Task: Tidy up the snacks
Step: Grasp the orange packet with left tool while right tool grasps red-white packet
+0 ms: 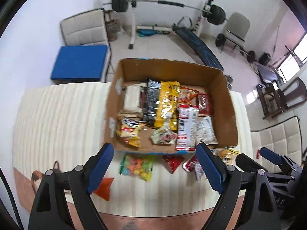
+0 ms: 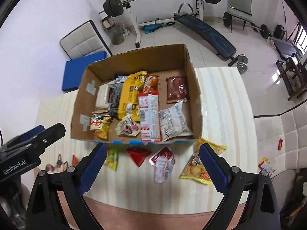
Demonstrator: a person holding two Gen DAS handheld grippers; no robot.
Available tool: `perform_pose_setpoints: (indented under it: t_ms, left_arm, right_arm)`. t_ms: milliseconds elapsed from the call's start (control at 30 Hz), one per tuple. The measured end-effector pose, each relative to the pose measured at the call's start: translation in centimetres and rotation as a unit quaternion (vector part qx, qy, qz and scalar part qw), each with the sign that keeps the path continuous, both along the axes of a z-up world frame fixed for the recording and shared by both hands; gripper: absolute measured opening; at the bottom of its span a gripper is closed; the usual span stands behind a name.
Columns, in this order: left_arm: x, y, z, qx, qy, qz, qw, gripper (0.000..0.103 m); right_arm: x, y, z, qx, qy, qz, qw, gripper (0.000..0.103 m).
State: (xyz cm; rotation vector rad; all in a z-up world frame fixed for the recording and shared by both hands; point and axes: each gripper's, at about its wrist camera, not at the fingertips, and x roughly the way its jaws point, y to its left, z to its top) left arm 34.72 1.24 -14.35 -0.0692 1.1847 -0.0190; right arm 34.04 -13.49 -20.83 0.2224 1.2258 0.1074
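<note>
The candy bag by the near wall of the cardboard box is half hidden behind the right gripper's blue finger. The words on the packets are too blurry to read. An orange packet hides partly behind the left gripper's finger.

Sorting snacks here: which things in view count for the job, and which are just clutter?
Job:
cardboard box
red triangular pack
candy bag
yellow chip bag
red-and-white pouch

Clutter:
barbell rack
blue mat
sit-up bench
</note>
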Motion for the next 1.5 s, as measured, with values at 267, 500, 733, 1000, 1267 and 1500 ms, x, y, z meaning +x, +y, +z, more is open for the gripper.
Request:
perform_pose_setpoints:
  t_ms: [267,500,733,1000,1267,1500]
  left_arm:
    - [-5.6,2.9,-4.7,0.050,0.012,0.074,0.9960,0.088]
    - [-7.6,6.7,-12.4,0.039,0.100,0.141,0.9842,0.088]
    - [-8.3,9.3,-16.0,0.042,0.136,0.171,0.9748,0.088]
    - [-8.5,12.5,-16.7,0.036,0.141,0.196,0.9698,0.088]
    - [-8.3,17.6,-18.1,-0.007,0.167,0.196,0.9663,0.088]
    - [-8.1,20.6,-21.5,-0.135,0.230,0.267,0.9263,0.088]
  right_arm:
    - [-1.6,-0.8,-8.9,0.036,0.092,-0.027,0.995,0.099]
    - [-0.8,-0.7,-16.3,0.054,0.126,-0.045,0.990,0.095]
    - [0.3,0.1,-20.5,0.033,0.157,-0.048,0.986,0.048]
    - [-1.6,2.5,-18.4,0.009,0.115,-0.011,0.993,0.042]
    - [-4.0,6.2,-16.6,0.058,0.114,0.008,0.992,0.042]
    - [-4.0,8.4,-16.8,0.068,0.123,0.009,0.990,0.042]
